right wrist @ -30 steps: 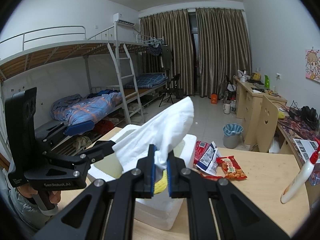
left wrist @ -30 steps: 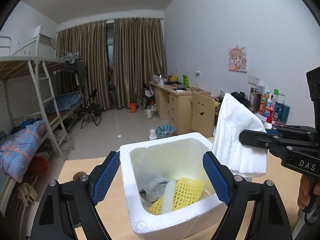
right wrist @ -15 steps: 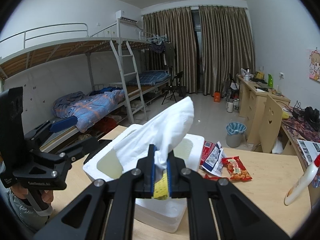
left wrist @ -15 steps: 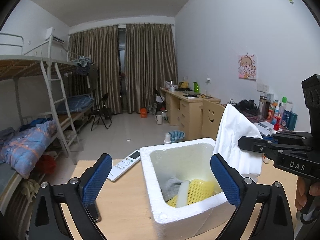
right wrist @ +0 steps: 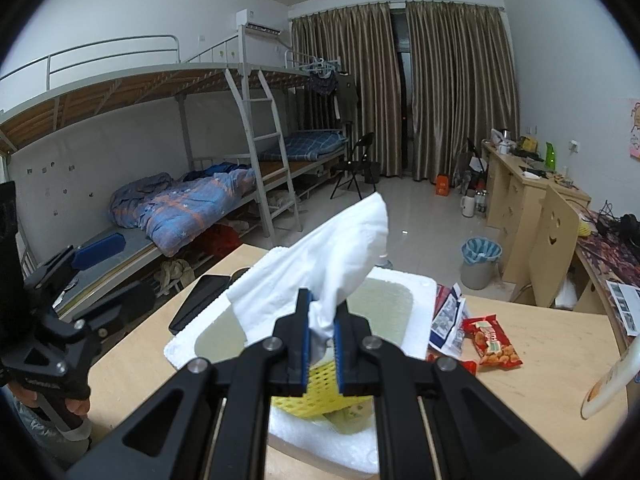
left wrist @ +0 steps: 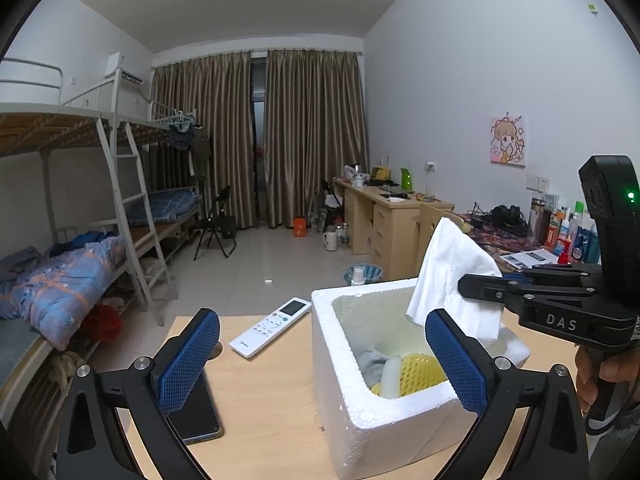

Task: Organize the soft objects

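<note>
**Here, tissue held over the box**

We pinch a white tissue [right wrist: 320, 276] in our right gripper [right wrist: 321, 350], above the foam box [left wrist: 360, 412]. Our left gripper [left wrist: 320, 364], jaws just spread wide and empty, straddles the box's near corner on the table [left wrist: 272, 420].

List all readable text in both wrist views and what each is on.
"DAS": side of the right gripper body, seen in the left wrist view.
Remote control: a logo near its lower end, too small to read.
Snack packet: print blurred, unreadable.
Left gripper body: white lettering low on its side, too dark and small to read.
Bottles on the desk: labels unreadable.
</note>
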A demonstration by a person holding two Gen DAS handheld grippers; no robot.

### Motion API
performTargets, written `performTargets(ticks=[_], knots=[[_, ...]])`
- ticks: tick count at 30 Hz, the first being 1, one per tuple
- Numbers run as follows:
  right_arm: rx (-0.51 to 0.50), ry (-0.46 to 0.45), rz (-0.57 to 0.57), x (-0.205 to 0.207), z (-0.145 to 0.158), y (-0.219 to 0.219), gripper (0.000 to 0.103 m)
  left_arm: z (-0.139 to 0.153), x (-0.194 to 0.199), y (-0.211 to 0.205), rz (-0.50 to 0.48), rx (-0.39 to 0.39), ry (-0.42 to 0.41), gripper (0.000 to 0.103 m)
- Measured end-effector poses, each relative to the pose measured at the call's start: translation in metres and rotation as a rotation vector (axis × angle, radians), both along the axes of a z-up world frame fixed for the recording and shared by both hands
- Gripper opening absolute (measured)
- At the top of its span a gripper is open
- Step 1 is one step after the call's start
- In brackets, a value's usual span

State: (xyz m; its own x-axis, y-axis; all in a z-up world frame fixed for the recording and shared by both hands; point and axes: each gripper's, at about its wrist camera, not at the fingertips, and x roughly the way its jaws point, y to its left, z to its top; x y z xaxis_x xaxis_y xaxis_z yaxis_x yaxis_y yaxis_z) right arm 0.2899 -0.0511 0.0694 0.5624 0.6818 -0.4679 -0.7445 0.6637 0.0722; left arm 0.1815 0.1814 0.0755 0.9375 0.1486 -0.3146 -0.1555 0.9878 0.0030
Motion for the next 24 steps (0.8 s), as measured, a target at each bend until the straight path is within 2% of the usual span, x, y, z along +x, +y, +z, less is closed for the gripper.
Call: performTargets(ticks=[5, 6, 8, 9, 10, 24], knots=[[-0.013, 0.0, 0.017, 0.0, -0.001, 0.006, 0.013, -0.001, -0.002, 0.005, 0.001, -0.01, 0.0, 0.103], [-0.013, 0.0, 0.017, -0.001, -0.001, 0.009, 0.016, -0.001, -0.002, 0.005, 0.004, -0.009, 0.001, 0.103], [-0.011, 0.001, 0.004, 0.0, -0.002, 0.009, 0.045, -0.001, -0.003, 0.007, 0.009, -0.015, 0.0, 0.103], [-0.006, 0.001, 0.0, 0.002, -0.003, 0.007, 0.073, -0.002, -0.003, 0.008, 0.008, -0.017, 0.003, 0.103], [0.003, 0.001, 0.001, 0.002, -0.003, 0.007, 0.081, -0.003, -0.003, 0.008, 0.01, -0.017, 0.004, 0.103], [0.024, 0.005, -0.011, -0.003, 0.002, -0.001, 0.081, 0.001, -0.003, 0.003, 0.003, -0.011, 0.013, 0.103]])
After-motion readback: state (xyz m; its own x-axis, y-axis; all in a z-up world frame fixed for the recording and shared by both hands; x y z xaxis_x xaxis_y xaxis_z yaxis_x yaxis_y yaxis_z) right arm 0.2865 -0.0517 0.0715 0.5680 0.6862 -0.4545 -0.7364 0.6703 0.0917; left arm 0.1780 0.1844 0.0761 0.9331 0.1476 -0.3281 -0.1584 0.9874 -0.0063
